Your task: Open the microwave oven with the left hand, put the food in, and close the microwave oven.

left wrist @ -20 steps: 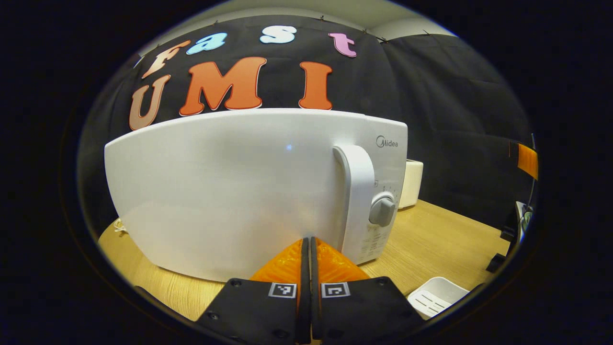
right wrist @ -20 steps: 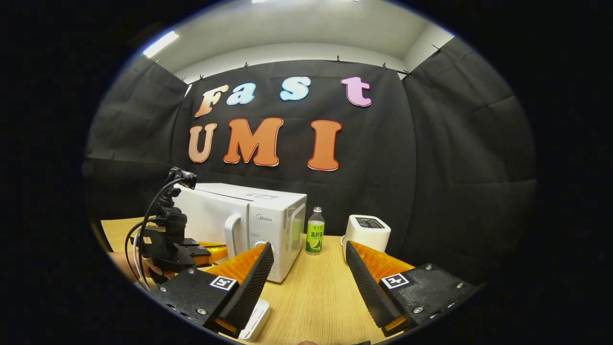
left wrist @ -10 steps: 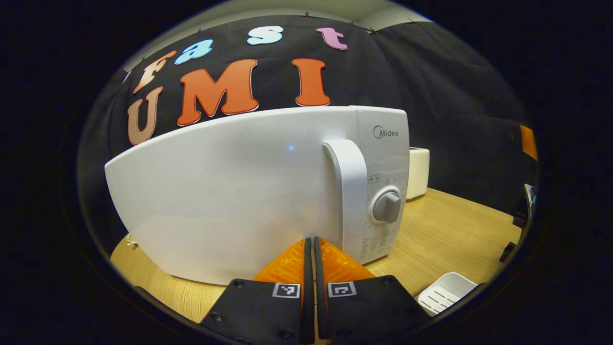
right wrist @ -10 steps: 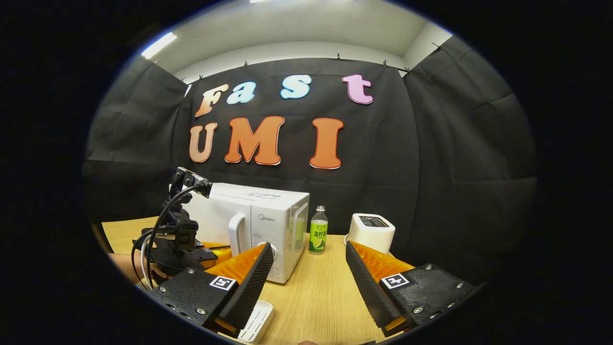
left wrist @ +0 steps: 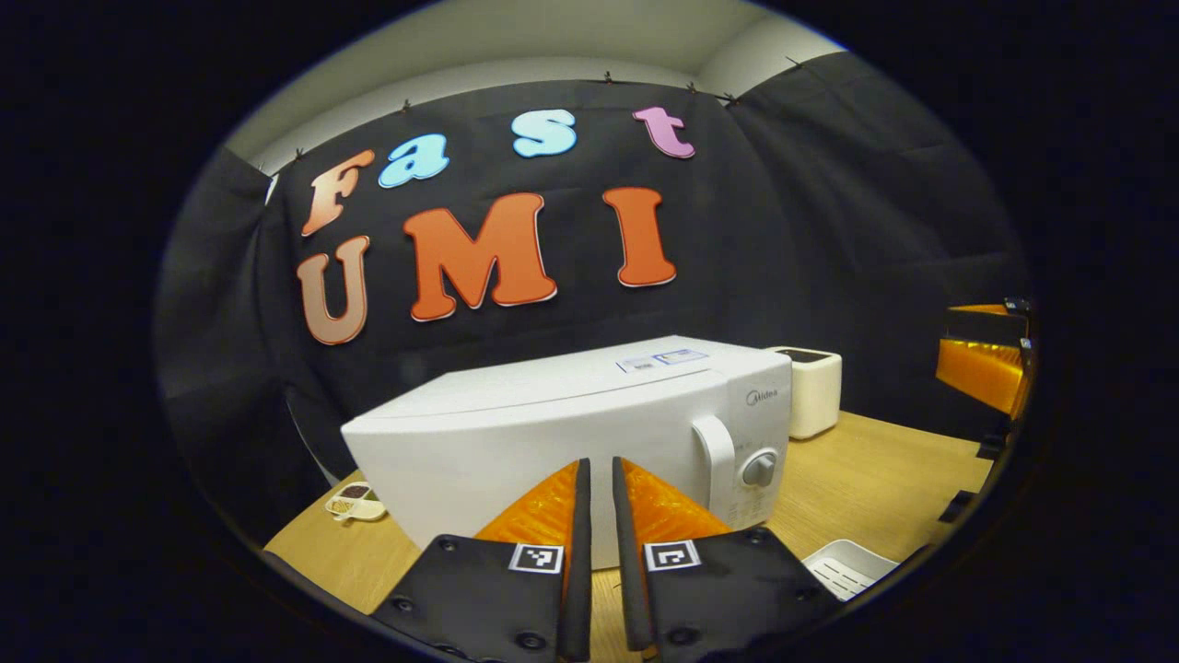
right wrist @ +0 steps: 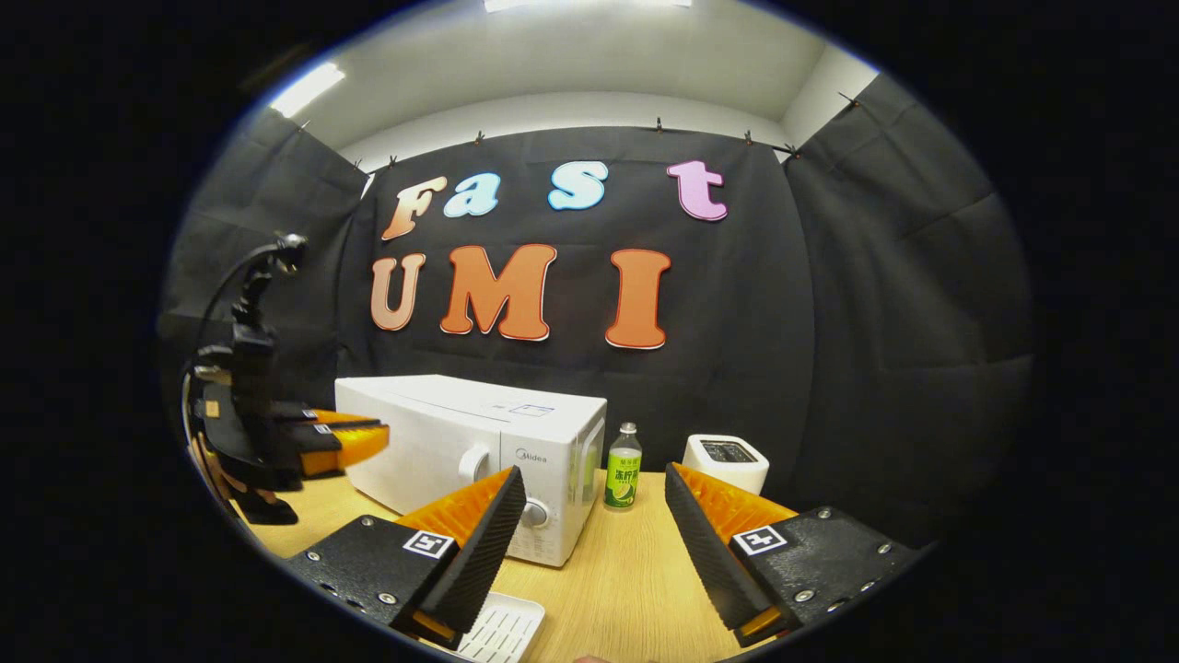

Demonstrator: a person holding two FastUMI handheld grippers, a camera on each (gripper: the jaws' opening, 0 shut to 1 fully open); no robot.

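Observation:
The white microwave (left wrist: 553,433) stands on the wooden table (left wrist: 875,470) with its door closed, its handle (left wrist: 718,460) and round knob (left wrist: 759,470) at the right end. My left gripper (left wrist: 596,465) hovers well in front of the door, raised and clear of it, its fingers almost together with nothing between them. In the right gripper view the microwave (right wrist: 461,433) sits left of centre, and the left gripper (right wrist: 368,442) hangs in the air to its left. My right gripper (right wrist: 594,479) is open and empty above the table, level with the microwave's right end.
A white slotted tray (left wrist: 843,571) lies near the table's front edge, under the right gripper's left finger (right wrist: 502,631). A green bottle (right wrist: 624,479) and a white toaster (right wrist: 728,460) stand right of the microwave. A small dish (left wrist: 355,502) with something brown lies at its left end.
My left gripper has pulled back and risen from close against the door, and a thin slit now shows between its fingers. The right gripper stays open and has barely moved.

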